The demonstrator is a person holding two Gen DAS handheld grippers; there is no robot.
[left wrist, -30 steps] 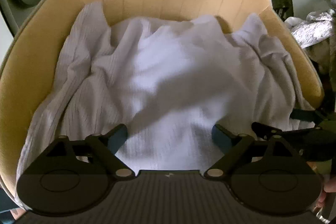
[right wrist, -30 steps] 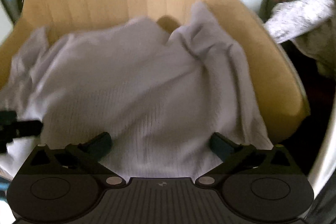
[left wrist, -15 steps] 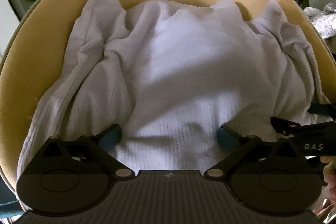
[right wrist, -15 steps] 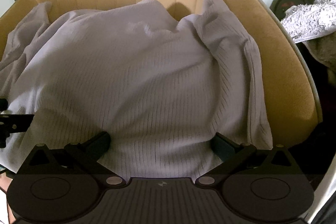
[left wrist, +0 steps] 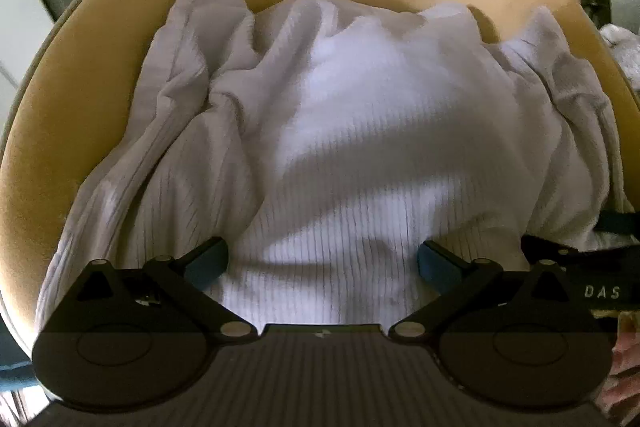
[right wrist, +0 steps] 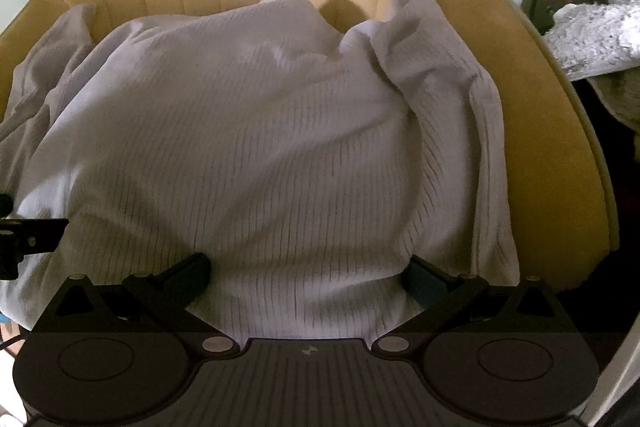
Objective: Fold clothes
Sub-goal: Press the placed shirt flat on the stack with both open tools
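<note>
Yellow armchair — rumpled white garment inside

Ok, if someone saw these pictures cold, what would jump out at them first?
A rumpled white ribbed garment spread over the seat of a tan upholstered chair fills both views. At the bottom of each, the left gripper and right gripper stand wide open over its near edge, gripping nothing.

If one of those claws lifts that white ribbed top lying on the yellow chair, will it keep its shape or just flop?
Probably flop: the white ribbed top already sags in soft folds over the yellow chair. It looks thin, so likely light. The ribbed knit should give the pads some grip.
</note>
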